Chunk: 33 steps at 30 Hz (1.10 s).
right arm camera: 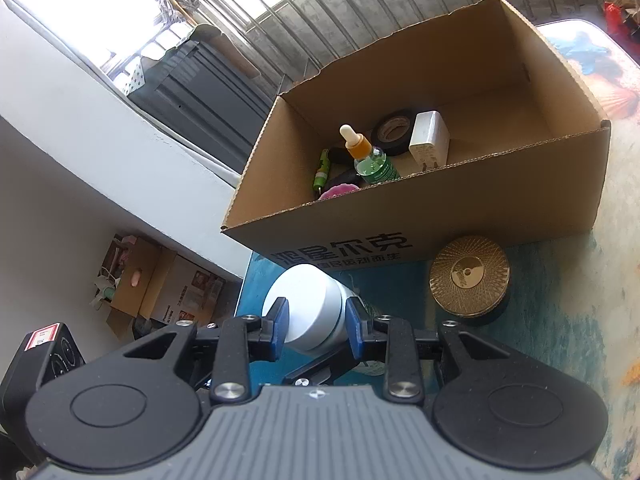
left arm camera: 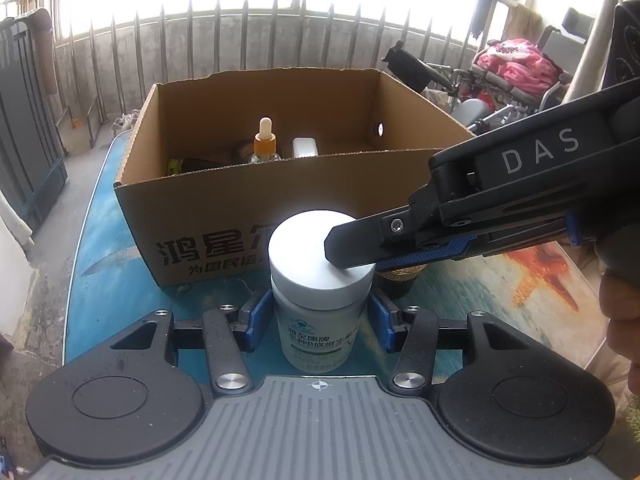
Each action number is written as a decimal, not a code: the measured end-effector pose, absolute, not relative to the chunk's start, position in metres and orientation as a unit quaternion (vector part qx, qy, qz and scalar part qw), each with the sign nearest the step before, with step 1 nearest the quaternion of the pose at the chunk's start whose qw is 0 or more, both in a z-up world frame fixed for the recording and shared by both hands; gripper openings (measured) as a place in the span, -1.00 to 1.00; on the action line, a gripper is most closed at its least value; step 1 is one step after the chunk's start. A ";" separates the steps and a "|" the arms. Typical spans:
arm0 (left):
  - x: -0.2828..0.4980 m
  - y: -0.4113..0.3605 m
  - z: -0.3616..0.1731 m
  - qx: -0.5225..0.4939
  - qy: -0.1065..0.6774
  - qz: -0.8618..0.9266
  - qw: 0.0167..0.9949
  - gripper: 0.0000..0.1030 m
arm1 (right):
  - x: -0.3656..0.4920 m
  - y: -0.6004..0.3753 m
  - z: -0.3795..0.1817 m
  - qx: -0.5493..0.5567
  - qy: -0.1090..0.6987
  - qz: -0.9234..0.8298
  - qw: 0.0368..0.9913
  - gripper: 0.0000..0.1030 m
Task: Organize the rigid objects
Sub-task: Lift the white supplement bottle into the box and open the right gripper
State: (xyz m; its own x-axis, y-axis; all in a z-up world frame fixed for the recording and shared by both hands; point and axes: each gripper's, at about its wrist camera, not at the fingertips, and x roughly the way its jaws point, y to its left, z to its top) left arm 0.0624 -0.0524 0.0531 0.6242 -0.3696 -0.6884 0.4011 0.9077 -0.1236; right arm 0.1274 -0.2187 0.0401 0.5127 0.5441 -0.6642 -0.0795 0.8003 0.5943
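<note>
A white plastic supplement bottle with a broad white screw cap (left arm camera: 320, 280) stands upright on a table with a blue and orange painted top (left arm camera: 100, 280), just in front of an open brown cardboard box printed with black Chinese characters (left arm camera: 248, 208); the bottle is held from two directions at once. The left gripper (left arm camera: 320, 318) has its blue pads pressed against opposite sides of the bottle's body just beneath the cap, so it is clamped on the bottle; the right gripper (right arm camera: 314, 320) reaches in from the right side and its blue pads squeeze the white cap itself, one black finger lying across the cap's top in the left wrist view. In the right wrist view the cap sits snugly between both pads, with no gap showing.

Inside the box stand a small clear dropper bottle with an orange collar and pale rubber bulb (right arm camera: 366, 152), a white square plug adapter (right arm camera: 430, 136), a roll of black tape (right arm camera: 394, 130), a slim green tube (right arm camera: 322, 168) and something pink (right arm camera: 340, 191) near the front wall; a round container with a gold patterned lid (right arm camera: 469, 274) rests on the table just beside the box's front wall, near the white bottle but apart from it. Part of a person's hand (left arm camera: 622, 312) shows at the right edge, holding the right gripper's handle.
</note>
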 end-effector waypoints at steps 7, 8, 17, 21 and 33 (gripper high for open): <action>0.055 -0.049 0.062 0.020 0.368 -0.210 0.906 -0.01 | 0.116 -0.216 0.050 0.252 0.449 0.195 0.835 -0.36; 0.053 -0.049 0.064 0.020 0.365 -0.209 0.907 -0.01 | 0.115 -0.216 0.052 0.252 0.447 0.196 0.835 -0.36; 0.043 -0.053 0.086 0.021 0.348 -0.210 0.914 -0.01 | 0.096 -0.220 0.074 0.250 0.423 0.206 0.846 -0.36; 0.043 -0.054 0.099 0.016 0.335 -0.211 0.918 -0.01 | 0.089 -0.224 0.088 0.250 0.408 0.211 0.852 -0.35; 0.065 -0.074 0.136 0.022 0.303 -0.225 0.926 -0.01 | 0.095 -0.249 0.128 0.258 0.367 0.211 0.869 -0.36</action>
State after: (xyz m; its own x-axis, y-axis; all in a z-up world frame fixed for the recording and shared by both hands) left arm 0.0646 -0.0738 0.1364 0.7157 -0.4036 -0.5700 0.4298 0.8978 -0.0960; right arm 0.0945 -0.2489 0.1279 0.6417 0.5554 -0.5290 -0.1767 0.7782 0.6026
